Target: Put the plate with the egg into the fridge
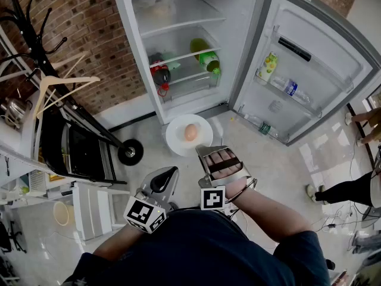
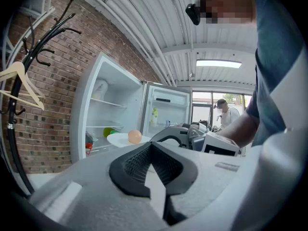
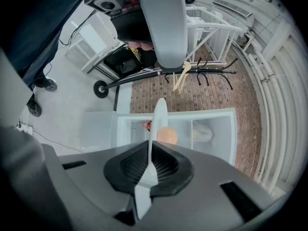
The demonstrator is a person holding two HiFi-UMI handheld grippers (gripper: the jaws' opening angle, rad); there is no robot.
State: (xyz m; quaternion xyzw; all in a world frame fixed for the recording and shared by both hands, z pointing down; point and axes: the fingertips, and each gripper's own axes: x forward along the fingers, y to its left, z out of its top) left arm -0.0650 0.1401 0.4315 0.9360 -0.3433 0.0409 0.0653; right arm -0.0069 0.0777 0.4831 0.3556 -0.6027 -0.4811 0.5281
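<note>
A white plate (image 1: 175, 137) with a tan egg (image 1: 190, 132) on it hangs level above the floor in front of the open fridge (image 1: 178, 16). My right gripper (image 1: 205, 150) is shut on the plate's near rim. In the right gripper view the plate (image 3: 159, 113) runs edge-on out of the pads, the egg (image 3: 167, 135) beside it and the fridge (image 3: 211, 124) behind. My left gripper (image 1: 165, 179) is lower left, shut and empty. The left gripper view shows its jaws (image 2: 152, 163) closed, with the plate (image 2: 117, 139) and egg (image 2: 134, 136) ahead.
The fridge door (image 1: 309, 64) stands wide open to the right, with bottles in its racks. A green bottle (image 1: 206, 56) and a red item (image 1: 161, 76) lie on the lower shelves. A coat rack with hangers (image 1: 53, 85) and a black cart (image 1: 77, 148) stand at the left. Someone's legs (image 1: 351, 189) are at the right.
</note>
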